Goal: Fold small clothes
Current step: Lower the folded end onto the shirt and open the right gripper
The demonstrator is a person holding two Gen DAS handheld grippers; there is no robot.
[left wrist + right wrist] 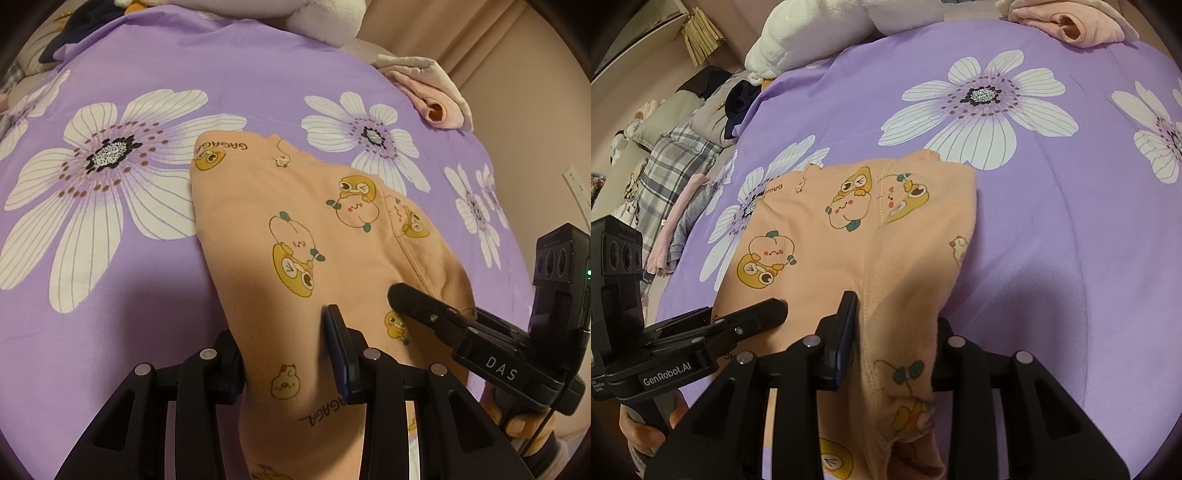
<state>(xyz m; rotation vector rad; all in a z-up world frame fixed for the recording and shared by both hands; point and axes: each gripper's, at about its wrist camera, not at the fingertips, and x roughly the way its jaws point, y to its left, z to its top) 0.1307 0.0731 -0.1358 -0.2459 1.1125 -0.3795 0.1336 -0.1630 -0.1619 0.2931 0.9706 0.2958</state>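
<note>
Peach garment (280, 221) with cartoon duck prints lies on the purple flowered bedsheet (229, 74), near edge lifted and bunched into both tools. Left gripper (286, 354) is clamped on a thick fold of that near edge, cloth filling the gap between its fingers. Right gripper (897, 339) likewise has a seam fold of the garment between its fingers, held at a narrow gap. In the left view the right gripper (402, 295) reaches in from the garment's right side, tip resting on the cloth; a hand (524, 424) grips its handle. Beyond the garment's far edge, a white plush toy (820, 26). Beyond its far right corner, a folded pink cloth (436, 99). Left of the garment, off the sheet, a plaid cloth (679, 158) and dark clothes (740, 99).
</note>
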